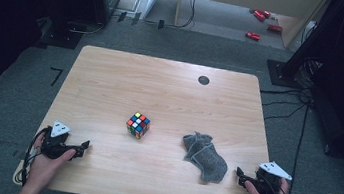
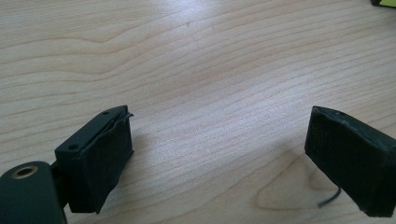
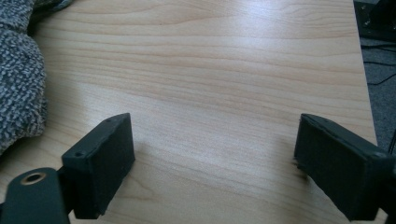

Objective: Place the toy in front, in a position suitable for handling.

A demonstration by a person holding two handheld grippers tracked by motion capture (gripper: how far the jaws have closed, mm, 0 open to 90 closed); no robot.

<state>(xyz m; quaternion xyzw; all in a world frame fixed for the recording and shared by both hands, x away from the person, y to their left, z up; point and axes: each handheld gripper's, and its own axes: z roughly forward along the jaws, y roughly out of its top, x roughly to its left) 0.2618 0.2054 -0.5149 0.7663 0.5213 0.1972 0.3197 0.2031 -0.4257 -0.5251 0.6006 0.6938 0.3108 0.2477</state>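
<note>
One grey sock (image 1: 205, 157) lies lengthwise toward the near-right table (image 1: 112, 79) corner

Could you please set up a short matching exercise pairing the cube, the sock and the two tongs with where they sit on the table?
Things:
1. cube
2. sock
3. left tongs
4. right tongs

Places:
A. near edge, right corner, open
B. middle of the table
C. near edge, left corner, open
D. right of the cube, crumpled

Pairs: 1-B, 2-D, 3-C, 4-A
</note>
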